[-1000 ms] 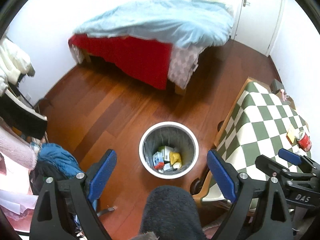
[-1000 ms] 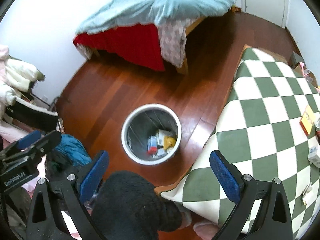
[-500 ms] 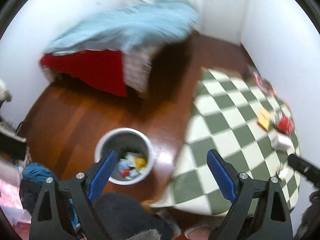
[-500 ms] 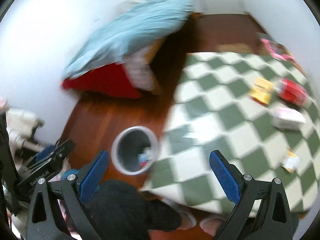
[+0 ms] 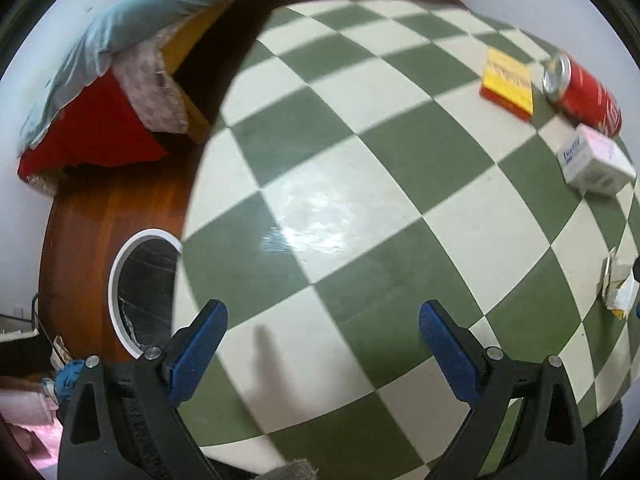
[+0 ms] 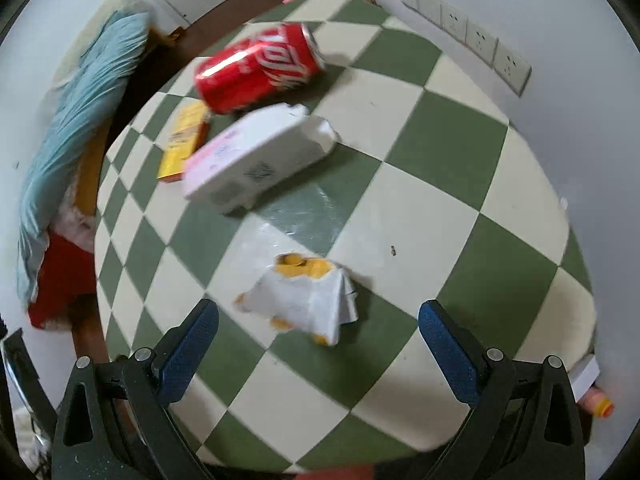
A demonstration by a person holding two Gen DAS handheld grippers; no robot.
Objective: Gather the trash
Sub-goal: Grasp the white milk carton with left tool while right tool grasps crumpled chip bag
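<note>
On the green-and-white checked table (image 6: 440,152) lie a red soda can (image 6: 256,68) on its side, a white-and-pink carton (image 6: 256,156), a yellow box (image 6: 182,142) and a crumpled white-and-yellow wrapper (image 6: 308,296). My right gripper (image 6: 318,340) is open and empty, just short of the wrapper. My left gripper (image 5: 322,344) is open and empty over the table (image 5: 360,200). In the left wrist view the can (image 5: 584,96), carton (image 5: 592,160), yellow box (image 5: 508,84) and wrapper (image 5: 618,292) lie at the right. The white-rimmed bin (image 5: 120,292) stands on the floor at the left, partly hidden by the table.
A bed with a blue duvet (image 5: 132,28) and red cover (image 5: 92,132) stands beyond the table. Wall sockets (image 6: 468,32) line the wall behind the table. Clothes (image 5: 24,404) lie at the lower left. The floor (image 5: 88,224) is dark wood.
Both grippers have swung right from above the bin to over the table. The right gripper now faces the wrapper, carton and can up close. Both stayed open.
</note>
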